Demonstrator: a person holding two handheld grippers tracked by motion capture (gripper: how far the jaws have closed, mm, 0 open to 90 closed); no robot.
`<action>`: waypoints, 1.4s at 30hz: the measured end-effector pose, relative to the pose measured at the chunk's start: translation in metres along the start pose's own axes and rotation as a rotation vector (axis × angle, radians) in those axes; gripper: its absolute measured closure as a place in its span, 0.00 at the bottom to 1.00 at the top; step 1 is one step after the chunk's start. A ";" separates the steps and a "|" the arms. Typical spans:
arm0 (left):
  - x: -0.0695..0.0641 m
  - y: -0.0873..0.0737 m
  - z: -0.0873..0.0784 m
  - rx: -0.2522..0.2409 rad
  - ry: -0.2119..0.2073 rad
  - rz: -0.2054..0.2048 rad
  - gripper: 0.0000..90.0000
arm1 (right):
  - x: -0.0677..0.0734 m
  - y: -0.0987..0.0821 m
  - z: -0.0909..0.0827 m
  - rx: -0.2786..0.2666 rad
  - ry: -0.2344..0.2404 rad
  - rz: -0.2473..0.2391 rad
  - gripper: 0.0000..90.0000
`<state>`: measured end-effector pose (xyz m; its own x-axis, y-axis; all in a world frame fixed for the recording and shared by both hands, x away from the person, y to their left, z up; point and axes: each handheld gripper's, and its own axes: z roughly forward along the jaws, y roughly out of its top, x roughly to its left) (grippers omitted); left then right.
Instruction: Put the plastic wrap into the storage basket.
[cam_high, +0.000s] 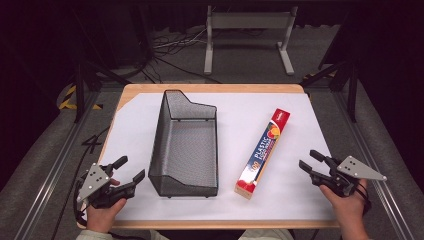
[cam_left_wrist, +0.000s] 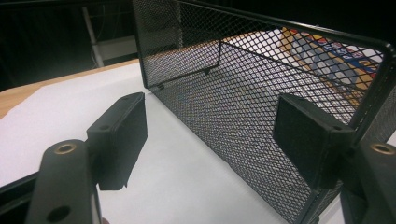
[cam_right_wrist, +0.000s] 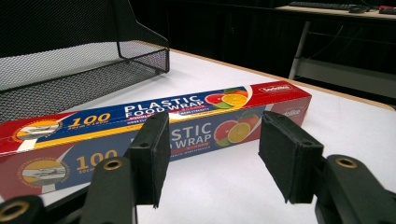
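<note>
A long red and blue plastic food wrap box (cam_high: 263, 149) lies flat on the white table, right of a black wire mesh basket (cam_high: 186, 145). My right gripper (cam_high: 310, 162) rests open at the table's right side, a short way right of the box. In the right gripper view the food wrap box (cam_right_wrist: 154, 122) lies across just beyond the open jaws, nothing between them. My left gripper (cam_high: 130, 169) is open at the front left, close to the basket's near left corner. In the left gripper view the basket's mesh wall (cam_left_wrist: 243, 107) runs ahead between and beside the jaws.
The white sheet (cam_high: 135, 125) covers a wooden table top, with its edge showing at the back. A white metal stand (cam_high: 247, 40) and cables sit on the floor behind the table. Dark tripod legs stand at both sides.
</note>
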<state>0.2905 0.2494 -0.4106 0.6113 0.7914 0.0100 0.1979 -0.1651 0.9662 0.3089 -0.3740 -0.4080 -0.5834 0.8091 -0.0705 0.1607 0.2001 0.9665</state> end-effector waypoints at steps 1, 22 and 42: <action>0.000 0.000 0.000 0.000 0.001 0.000 0.30 | 0.000 0.000 0.000 0.001 -0.002 -0.003 0.49; -0.001 -0.004 0.001 0.012 0.023 -0.016 0.30 | 0.001 0.011 0.001 0.022 0.053 -0.010 0.47; 0.000 -0.007 0.003 0.031 0.034 -0.030 0.30 | -0.008 0.065 0.022 0.143 0.100 0.017 0.46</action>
<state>0.2913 0.2486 -0.4180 0.5784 0.8157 -0.0095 0.2397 -0.1589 0.9578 0.3416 -0.3559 -0.3500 -0.6548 0.7555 -0.0223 0.2787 0.2688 0.9220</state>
